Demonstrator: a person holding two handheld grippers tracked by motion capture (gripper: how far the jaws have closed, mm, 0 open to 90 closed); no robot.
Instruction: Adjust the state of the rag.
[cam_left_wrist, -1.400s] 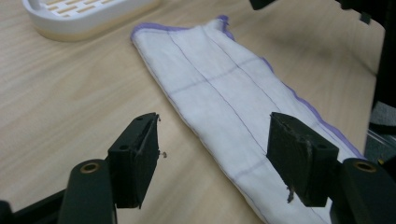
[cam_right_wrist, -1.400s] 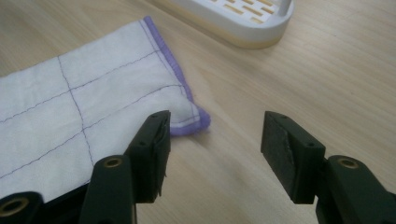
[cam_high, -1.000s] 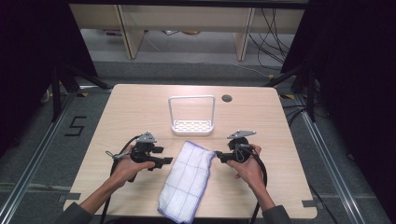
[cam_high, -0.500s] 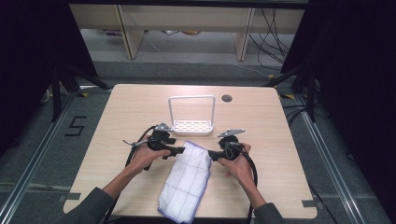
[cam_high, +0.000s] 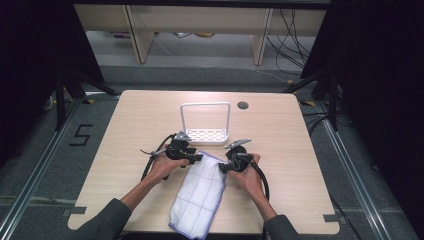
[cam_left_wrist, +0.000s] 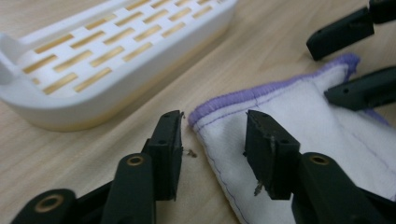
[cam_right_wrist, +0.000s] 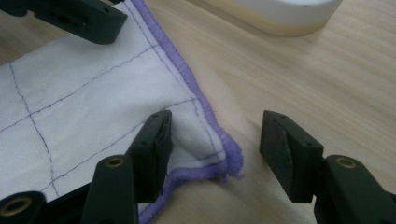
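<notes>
At the near middle of the table (cam_high: 125, 130), the cloth (cam_high: 197, 197) is laid with its long axis running from about 1 o'clock, by the white rack (cam_high: 205, 135), to 7 o'clock at the near edge. On its far left corner the left gripper (cam_high: 199, 157) is set, jaws half open and just closing, the corner hem between them but not yet pinched. The far right corner is straddled likewise by the right gripper (cam_high: 222, 167), jaws part open and just narrowing, nothing clamped; each hand is nearer its own corner.
</notes>
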